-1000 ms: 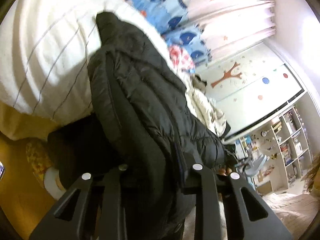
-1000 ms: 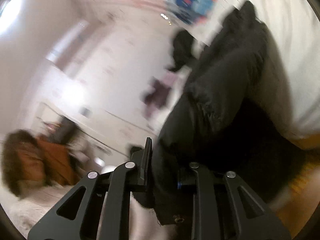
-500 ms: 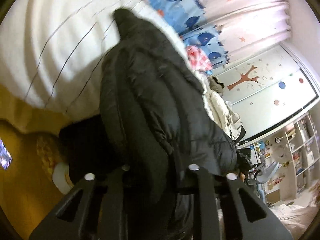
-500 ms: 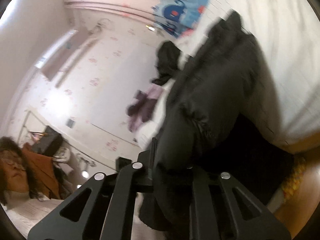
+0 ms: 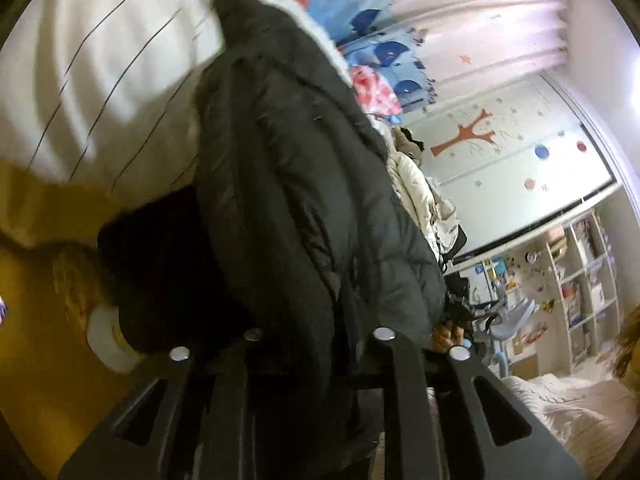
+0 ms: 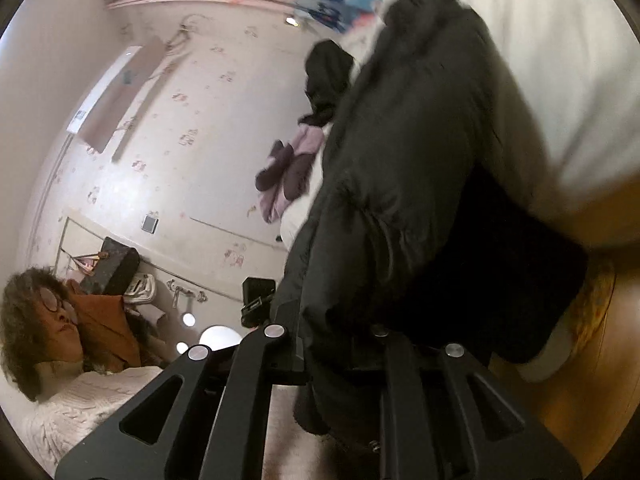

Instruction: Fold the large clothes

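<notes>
A large black puffer jacket (image 5: pixel 296 184) hangs stretched from both grippers toward the white striped bed cover (image 5: pixel 100 56). My left gripper (image 5: pixel 316 344) is shut on the jacket's edge, the fabric bunched between its fingers. In the right wrist view the same jacket (image 6: pixel 404 168) runs up toward the bed cover (image 6: pixel 560 64), and my right gripper (image 6: pixel 340 340) is shut on its hem. The far end of the jacket rests on the bed. The fingertips of both grippers are hidden by fabric.
A pile of other clothes (image 5: pixel 416 184) lies on the bed beside the jacket, and dark and pink clothes (image 6: pixel 296 160) lie at the bed's far side. The wooden floor (image 5: pixel 44 360) is below. A shelf unit (image 5: pixel 580 288) stands at the wall. The person (image 6: pixel 52 320) is at lower left.
Both grippers have swung with the jacket still held; the jacket has shifted toward the middle of both views and more of the bed cover and walls shows.
</notes>
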The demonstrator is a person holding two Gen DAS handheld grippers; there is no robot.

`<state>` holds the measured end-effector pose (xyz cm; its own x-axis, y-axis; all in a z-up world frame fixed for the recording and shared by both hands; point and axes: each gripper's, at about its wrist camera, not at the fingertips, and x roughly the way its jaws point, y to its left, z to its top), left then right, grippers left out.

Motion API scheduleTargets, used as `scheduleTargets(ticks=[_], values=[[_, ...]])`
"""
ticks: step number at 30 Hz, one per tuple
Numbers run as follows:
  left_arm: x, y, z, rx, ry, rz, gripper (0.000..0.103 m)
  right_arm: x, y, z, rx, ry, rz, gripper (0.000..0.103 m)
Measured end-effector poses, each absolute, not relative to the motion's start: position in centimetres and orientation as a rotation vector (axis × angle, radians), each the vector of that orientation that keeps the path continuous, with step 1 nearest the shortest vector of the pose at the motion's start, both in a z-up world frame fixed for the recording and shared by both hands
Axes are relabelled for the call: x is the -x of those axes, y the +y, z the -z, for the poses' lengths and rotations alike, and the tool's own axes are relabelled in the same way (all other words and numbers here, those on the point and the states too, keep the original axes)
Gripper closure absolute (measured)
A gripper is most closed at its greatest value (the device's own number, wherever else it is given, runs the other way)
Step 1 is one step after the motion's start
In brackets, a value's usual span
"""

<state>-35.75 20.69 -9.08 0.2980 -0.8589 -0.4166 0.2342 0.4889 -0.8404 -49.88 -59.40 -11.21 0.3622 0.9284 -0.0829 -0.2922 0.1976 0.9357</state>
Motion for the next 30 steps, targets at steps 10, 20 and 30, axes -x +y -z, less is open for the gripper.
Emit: scheduleTargets(ticks=[10, 20, 30], values=[[36.2, 22.1, 8.2, 0.827, 0.902, 0.832, 0.081, 49.8, -60.0, 9.9, -1.138, 0.519, -1.158, 0.088], [36.4, 21.6, 2.8, 0.827, 0.723, 0.895, 0.088, 49.0, -60.3, 7.1, -1.194, 0.293, -1.217, 0.083], [35.0, 22.5, 3.1, 0.924, 0.677, 0.920, 0.088, 48.2, -62.5, 5.5, -1.216, 0.228, -1.194, 0.083]])
